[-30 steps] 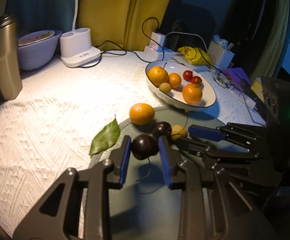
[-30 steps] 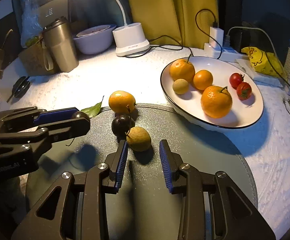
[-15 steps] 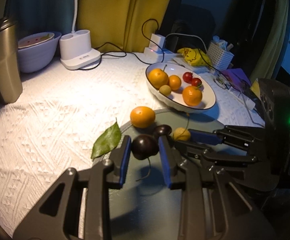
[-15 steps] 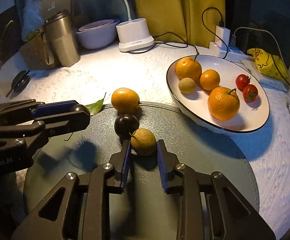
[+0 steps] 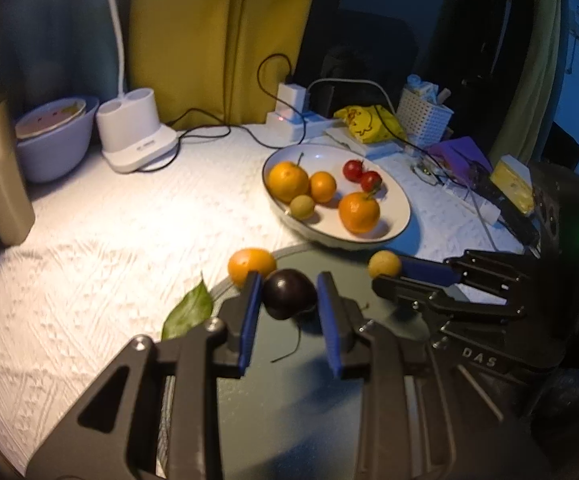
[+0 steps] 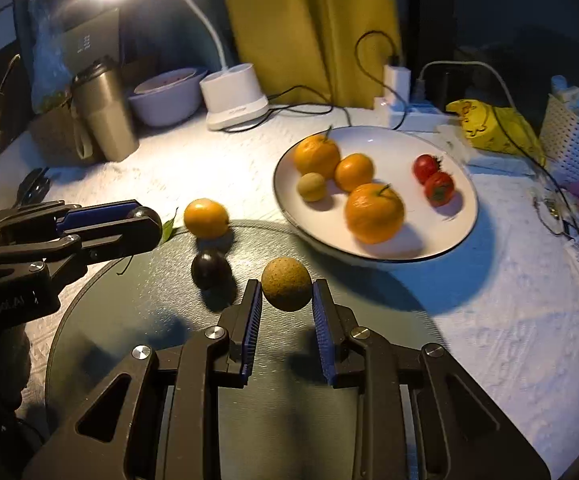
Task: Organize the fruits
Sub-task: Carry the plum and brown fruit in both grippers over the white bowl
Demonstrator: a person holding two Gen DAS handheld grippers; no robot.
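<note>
My left gripper is shut on a dark plum and holds it above the round grey board. My right gripper is shut on a small tan round fruit, lifted off the board; it also shows in the left wrist view. A second dark plum and an orange remain at the board's far edge. The white plate holds three oranges, a small tan fruit and two red tomatoes.
A green leaf lies left of the board. A steel tumbler, a lilac bowl and a white lamp base stand at the back. Chargers and cables, a yellow bag and a white basket sit behind the plate.
The right gripper closed on the tan fruit and raised it off the board. The left gripper rose with its plum. Both views have lifted.
</note>
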